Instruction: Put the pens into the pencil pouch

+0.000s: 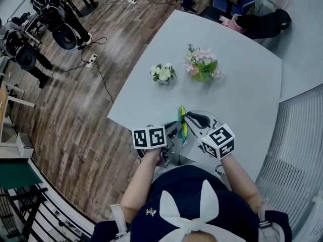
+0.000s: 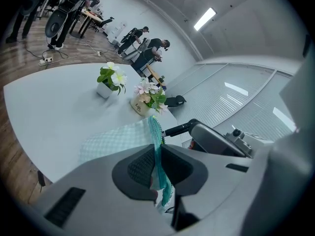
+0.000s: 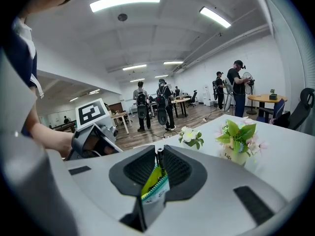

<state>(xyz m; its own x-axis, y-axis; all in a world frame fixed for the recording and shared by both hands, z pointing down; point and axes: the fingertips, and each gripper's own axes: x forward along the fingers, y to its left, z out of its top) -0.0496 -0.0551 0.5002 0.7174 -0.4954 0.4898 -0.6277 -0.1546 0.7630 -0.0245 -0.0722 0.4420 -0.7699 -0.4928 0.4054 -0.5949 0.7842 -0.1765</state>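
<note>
The left gripper has its jaws clenched almost together on the teal zipper edge of the pencil pouch. The pale green mesh body of the pouch spreads ahead of the jaws, above the desk. The right gripper is just beside the left one. Its jaws are only narrowly parted and pinch a thin dark pen upright between the pads. The pen's lower end meets the pouch's yellow-green lip, directly below those jaws.
</note>
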